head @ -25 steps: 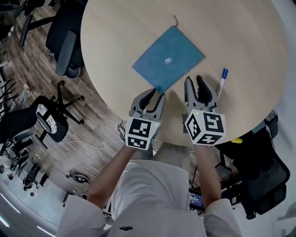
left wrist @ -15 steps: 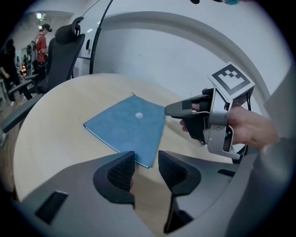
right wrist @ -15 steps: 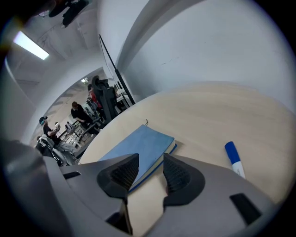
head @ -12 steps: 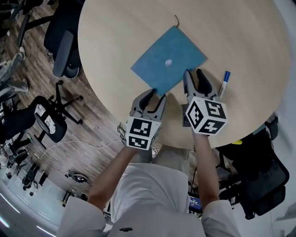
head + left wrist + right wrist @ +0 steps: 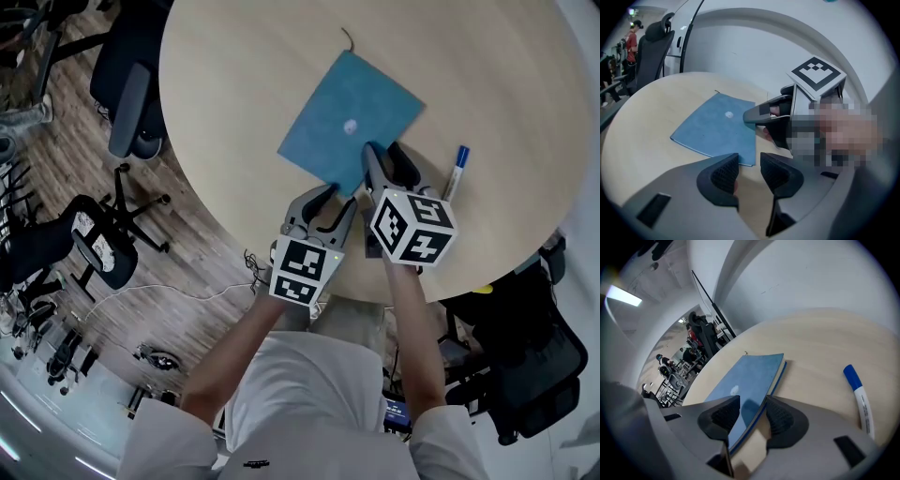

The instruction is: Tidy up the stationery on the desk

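The blue notebook [image 5: 352,122] lies flat on the round tabletop [image 5: 234,84]. The right tool [image 5: 384,153] straddles the notebook's near edge, its jaws released and just opened wider. The left tool [image 5: 334,195] has also just opened and is empty, stopped just short of the notebook's near corner. A blue-capped marker [image 5: 455,172] lies to the right of the notebook.

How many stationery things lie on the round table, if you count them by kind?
notebook: 1
pen: 1
Total: 2
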Action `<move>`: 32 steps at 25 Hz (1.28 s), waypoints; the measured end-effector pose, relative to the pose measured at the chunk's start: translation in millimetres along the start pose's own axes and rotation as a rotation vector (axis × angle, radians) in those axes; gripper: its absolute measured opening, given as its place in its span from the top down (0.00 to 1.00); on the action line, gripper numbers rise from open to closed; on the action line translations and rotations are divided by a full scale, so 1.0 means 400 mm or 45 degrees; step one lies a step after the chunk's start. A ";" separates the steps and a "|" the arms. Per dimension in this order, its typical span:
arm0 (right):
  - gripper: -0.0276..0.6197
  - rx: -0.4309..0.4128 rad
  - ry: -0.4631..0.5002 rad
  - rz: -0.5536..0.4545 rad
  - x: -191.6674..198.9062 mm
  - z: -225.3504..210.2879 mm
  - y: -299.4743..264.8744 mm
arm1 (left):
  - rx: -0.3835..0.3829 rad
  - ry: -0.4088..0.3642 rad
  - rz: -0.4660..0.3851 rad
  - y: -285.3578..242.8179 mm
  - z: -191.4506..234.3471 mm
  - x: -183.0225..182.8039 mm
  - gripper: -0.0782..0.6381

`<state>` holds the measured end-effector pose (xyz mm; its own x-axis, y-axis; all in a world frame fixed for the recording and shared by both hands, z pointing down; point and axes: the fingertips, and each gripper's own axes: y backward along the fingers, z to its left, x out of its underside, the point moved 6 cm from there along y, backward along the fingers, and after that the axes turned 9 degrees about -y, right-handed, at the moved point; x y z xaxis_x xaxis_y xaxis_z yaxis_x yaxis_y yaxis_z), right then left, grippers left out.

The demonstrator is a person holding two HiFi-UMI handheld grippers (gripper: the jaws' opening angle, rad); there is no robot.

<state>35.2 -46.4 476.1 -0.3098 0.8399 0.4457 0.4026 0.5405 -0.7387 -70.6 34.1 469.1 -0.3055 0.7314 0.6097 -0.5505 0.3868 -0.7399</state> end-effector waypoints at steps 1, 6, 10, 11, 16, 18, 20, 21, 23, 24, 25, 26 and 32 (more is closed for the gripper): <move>0.69 0.006 0.003 0.007 0.000 -0.001 0.001 | 0.002 0.002 -0.004 -0.002 -0.003 -0.001 0.68; 0.79 0.076 0.062 -0.008 -0.010 -0.021 0.015 | 0.005 -0.001 -0.012 -0.005 -0.011 -0.002 0.68; 0.86 0.049 0.045 -0.075 -0.024 -0.003 0.051 | -0.072 -0.023 -0.046 0.025 0.005 -0.020 0.68; 0.87 0.039 0.050 -0.080 -0.027 0.004 0.058 | -0.105 -0.021 -0.059 0.038 0.017 -0.023 0.68; 0.87 0.032 0.200 -0.104 -0.037 0.033 0.084 | -0.183 0.031 -0.077 0.071 0.081 -0.026 0.67; 0.87 0.034 0.233 -0.122 -0.041 0.045 0.103 | -0.209 0.033 -0.084 0.080 0.098 -0.028 0.67; 0.88 0.029 0.252 -0.136 -0.046 0.055 0.121 | -0.223 0.039 -0.095 0.086 0.110 -0.031 0.67; 0.88 0.028 0.264 -0.138 -0.047 0.057 0.130 | -0.226 0.038 -0.098 0.087 0.111 -0.033 0.67; 0.88 0.030 0.287 -0.125 -0.047 0.053 0.150 | -0.222 0.030 -0.097 0.084 0.104 -0.037 0.67; 0.88 0.034 0.301 -0.113 -0.046 0.049 0.160 | -0.217 0.024 -0.094 0.082 0.100 -0.038 0.67; 0.88 0.041 0.317 -0.100 -0.044 0.045 0.169 | -0.212 0.017 -0.092 0.080 0.096 -0.039 0.66; 0.88 0.051 0.335 -0.087 -0.043 0.040 0.177 | -0.207 0.008 -0.089 0.078 0.094 -0.041 0.66; 0.89 0.106 0.359 -0.040 -0.028 -0.010 0.210 | -0.169 -0.014 -0.063 0.060 0.086 -0.037 0.66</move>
<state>76.1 -10.3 411.3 -0.0645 0.8094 0.5837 0.3211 0.5706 -0.7558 -106.0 13.5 452.1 -0.2898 0.7036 0.6489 -0.4577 0.4936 -0.7396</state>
